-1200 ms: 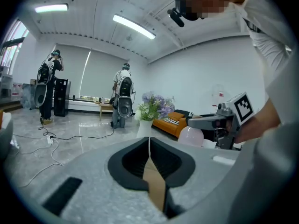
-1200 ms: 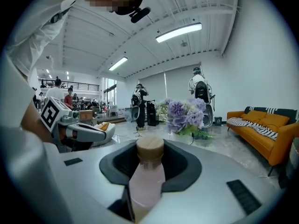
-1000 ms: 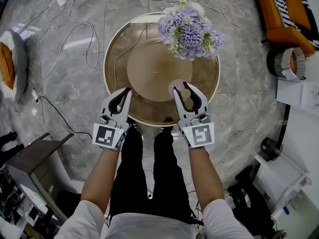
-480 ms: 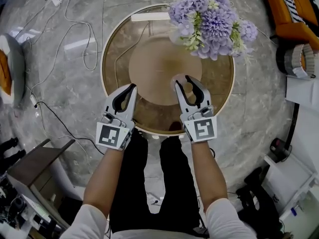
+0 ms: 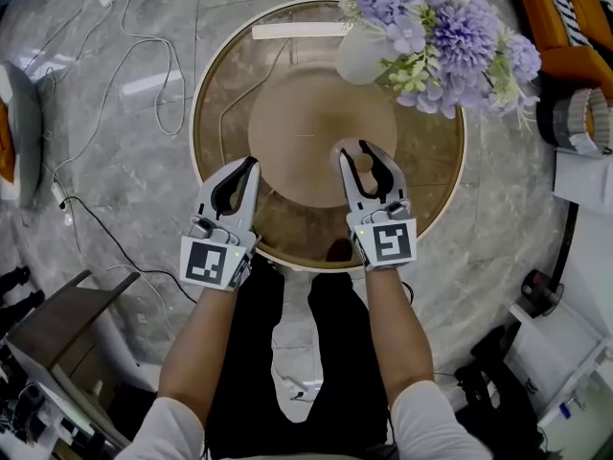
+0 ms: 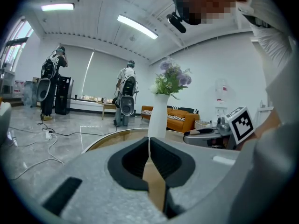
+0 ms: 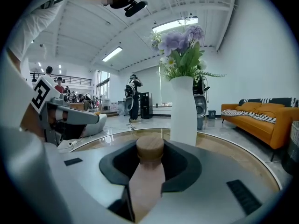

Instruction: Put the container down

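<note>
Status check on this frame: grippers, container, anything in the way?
Left gripper shut, empty. Right gripper shut on the wood-lidded container, over the round table; contact with it unclear. Flower vase stands farther back, apart from the container.

White sleeves [image 5: 161, 427], blk trousers [image 5: 249, 353], grey L claw [image 5: 252, 165], R claw [image 5: 361, 150]

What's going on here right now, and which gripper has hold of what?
A person stands at a round glass table with a gripper in each hand. The right gripper is shut on a small container with a wooden lid, held over the table's near half; I cannot tell whether its base touches the glass. The left gripper is shut and empty, beside it over the table's near edge. A white vase of purple flowers stands on the far side.
</note>
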